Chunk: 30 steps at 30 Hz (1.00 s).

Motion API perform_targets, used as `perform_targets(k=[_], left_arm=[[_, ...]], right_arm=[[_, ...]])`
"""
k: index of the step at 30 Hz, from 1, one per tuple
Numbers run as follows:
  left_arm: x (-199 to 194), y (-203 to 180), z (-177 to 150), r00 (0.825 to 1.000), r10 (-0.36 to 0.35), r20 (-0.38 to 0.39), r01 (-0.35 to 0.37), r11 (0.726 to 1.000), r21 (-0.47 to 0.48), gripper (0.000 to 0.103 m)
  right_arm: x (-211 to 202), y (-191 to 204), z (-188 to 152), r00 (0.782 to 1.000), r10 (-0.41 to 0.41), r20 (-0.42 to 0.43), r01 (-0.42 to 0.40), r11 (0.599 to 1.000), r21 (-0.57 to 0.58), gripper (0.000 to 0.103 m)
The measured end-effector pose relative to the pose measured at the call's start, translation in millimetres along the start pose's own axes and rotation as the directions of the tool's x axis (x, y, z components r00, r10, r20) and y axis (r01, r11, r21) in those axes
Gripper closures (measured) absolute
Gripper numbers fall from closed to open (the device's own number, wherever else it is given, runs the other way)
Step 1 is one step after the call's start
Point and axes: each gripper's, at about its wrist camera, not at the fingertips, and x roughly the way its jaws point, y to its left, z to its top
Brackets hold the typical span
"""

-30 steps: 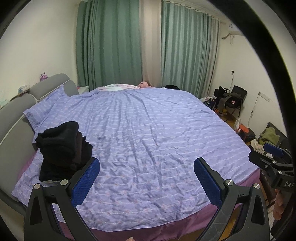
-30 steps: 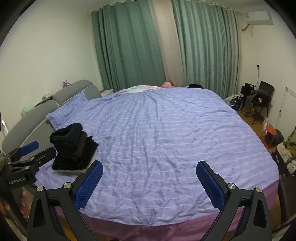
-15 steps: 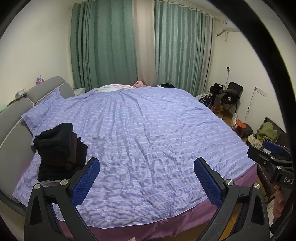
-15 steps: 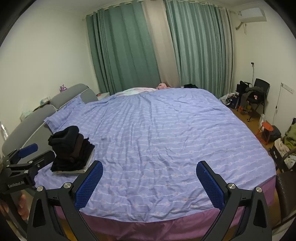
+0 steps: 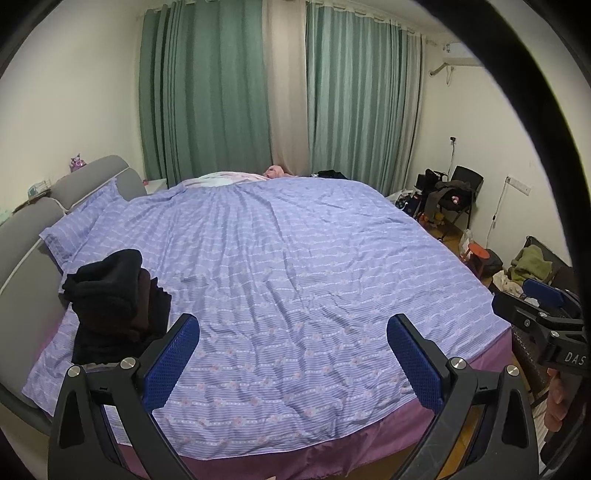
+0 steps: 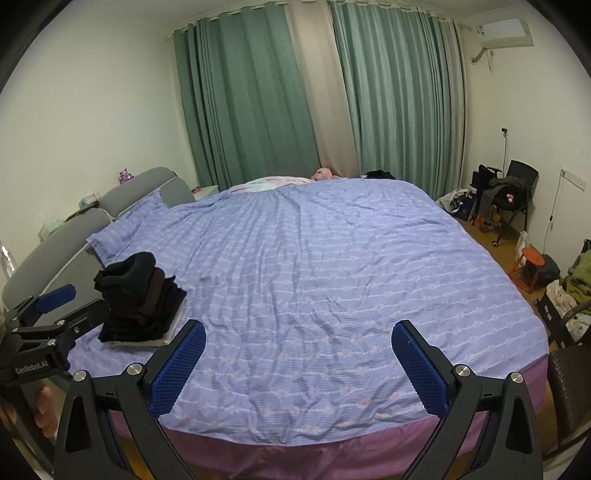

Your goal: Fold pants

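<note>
Pants [image 6: 138, 295] heaped dark and bunched at near left of purple bed [image 6: 332, 266], both views now pulled slightly back versus a second ago, left gripper [image 5: 293, 363] and right gripper [image 6: 299, 365] spread wide, empty, short of pile: fits either approach or withdrawal.

This is a bedroom in a home. A wide bed [image 6: 332, 277] under a lilac striped duvet fills the space ahead of the fingers, with a grey padded headboard [image 6: 140, 188] and a matching pillow [image 6: 125, 229] off to their left. Beyond the bed, long green curtains [image 6: 251, 103] cover the far wall. To the right of the fingers stand a clothes-laden black chair [image 6: 513, 192], an orange stool [image 6: 528, 266], and a wall-mounted air conditioner [image 6: 504, 31] high up.
</note>
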Motion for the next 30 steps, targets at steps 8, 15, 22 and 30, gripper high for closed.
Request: perform_targets(k=[8, 15, 22, 30], left_arm=[[0.0, 0.3, 1.3, 1.000, -0.007, 0.004, 0.007, 1.000, 0.002, 0.000], [-2.6, -2.2, 2.8, 1.000, -0.009, 0.013, 0.009, 1.000, 0.013, 0.000], [-4.4, -5.2, 3.7, 1.000, -0.009, 0.016, 0.008, 1.000, 0.018, 0.000], [-5.2, -4.2, 4.5, 1.000, -0.013, 0.015, 0.013, 1.000, 0.019, 0.000]], right_arm=[[-0.4, -0.5, 0.5, 1.000, 0.001, 0.002, -0.001, 1.000, -0.001, 0.001], [-3.0, -2.4, 0.2, 1.000, -0.004, 0.010, 0.004, 1.000, 0.007, 0.001], [-5.1, -1.3, -0.8, 1.000, -0.008, 0.012, 0.008, 1.000, 0.009, 0.001], [-6.5, -1.5, -0.7, 1.000, -0.013, 0.012, 0.013, 1.000, 0.009, 0.001]])
